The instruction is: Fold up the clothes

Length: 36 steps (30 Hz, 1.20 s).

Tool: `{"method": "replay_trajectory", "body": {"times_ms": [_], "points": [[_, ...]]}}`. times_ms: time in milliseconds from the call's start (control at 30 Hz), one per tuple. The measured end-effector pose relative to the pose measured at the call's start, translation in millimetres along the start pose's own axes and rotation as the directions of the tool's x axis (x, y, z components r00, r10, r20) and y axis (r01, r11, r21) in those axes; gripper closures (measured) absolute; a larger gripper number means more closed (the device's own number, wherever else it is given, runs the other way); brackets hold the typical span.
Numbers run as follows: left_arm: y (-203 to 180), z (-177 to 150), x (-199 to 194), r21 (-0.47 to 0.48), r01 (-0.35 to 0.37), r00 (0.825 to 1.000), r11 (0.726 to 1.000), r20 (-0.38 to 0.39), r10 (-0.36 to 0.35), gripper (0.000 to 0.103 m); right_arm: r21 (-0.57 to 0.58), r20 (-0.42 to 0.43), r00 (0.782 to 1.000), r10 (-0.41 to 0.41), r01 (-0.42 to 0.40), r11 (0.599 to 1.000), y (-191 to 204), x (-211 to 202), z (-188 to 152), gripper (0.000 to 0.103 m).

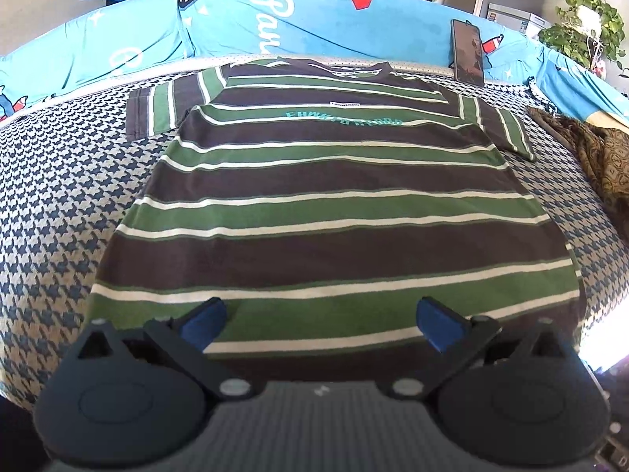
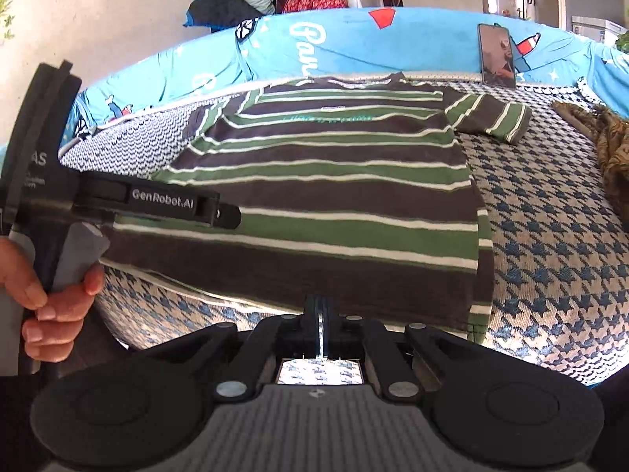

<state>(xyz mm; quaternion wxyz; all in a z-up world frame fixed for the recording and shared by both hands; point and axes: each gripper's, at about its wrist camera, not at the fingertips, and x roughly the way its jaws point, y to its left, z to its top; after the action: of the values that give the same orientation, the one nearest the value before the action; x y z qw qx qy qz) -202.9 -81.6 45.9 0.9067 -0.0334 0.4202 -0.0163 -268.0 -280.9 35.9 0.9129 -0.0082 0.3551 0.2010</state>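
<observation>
Closed tight, my right gripper pinches the near hem of the striped T-shirt spread flat on the houndstooth bed cover. Left gripper hovers over the hem, tilted down, blue pads wide apart, gripped by a hand.

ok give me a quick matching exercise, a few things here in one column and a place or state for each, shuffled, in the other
Things:
1. striped t-shirt
2. phone
3. left tool
4. right tool

Places or states:
a. shut
b. leaning upright on the blue cushion
c. spread flat on the houndstooth cover
d. open

Pairs: 1-c, 2-b, 3-d, 4-a
</observation>
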Motion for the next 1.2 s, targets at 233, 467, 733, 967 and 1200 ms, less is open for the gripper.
{"method": "replay_trajectory", "body": {"times_ms": [233, 467, 733, 967, 1200], "points": [[-10.9, -6.9, 2.4, 0.067, -0.026, 0.999, 0.997, -0.017, 0.027, 0.000, 0.016, 0.027, 0.999, -0.033, 0.032, 0.999, 0.5, 17.1, 7.6, 0.098], [-32.4, -24.0, 3.5, 0.205, -0.076, 0.996, 0.976, -0.030, 0.084, 0.000, 0.020, -0.082, 0.994, -0.073, 0.075, 0.997, 0.2, 39.7, -0.8, 0.090], [-44.4, -38.6, 1.5, 0.268, -0.116, 0.990, 0.956, -0.044, 0.133, 0.000, 0.141, -0.209, 0.976, -0.064, 0.094, 0.986, -17.7, 53.9, -11.0, 0.090], [-45.1, -43.9, -4.2, 0.297, -0.098, 0.990, 0.950, -0.072, 0.125, 0.000, 0.134, -0.181, 0.983, -0.032, 0.057, 0.989, -16.6, 42.6, -10.7, 0.090], [-31.9, -32.9, -29.0, 0.203, -0.027, 1.000, 0.979, 0.005, 0.027, 0.000, 0.122, -0.100, 0.995, 0.016, -0.004, 0.993, -9.7, 22.3, -4.7, 0.089]]}}
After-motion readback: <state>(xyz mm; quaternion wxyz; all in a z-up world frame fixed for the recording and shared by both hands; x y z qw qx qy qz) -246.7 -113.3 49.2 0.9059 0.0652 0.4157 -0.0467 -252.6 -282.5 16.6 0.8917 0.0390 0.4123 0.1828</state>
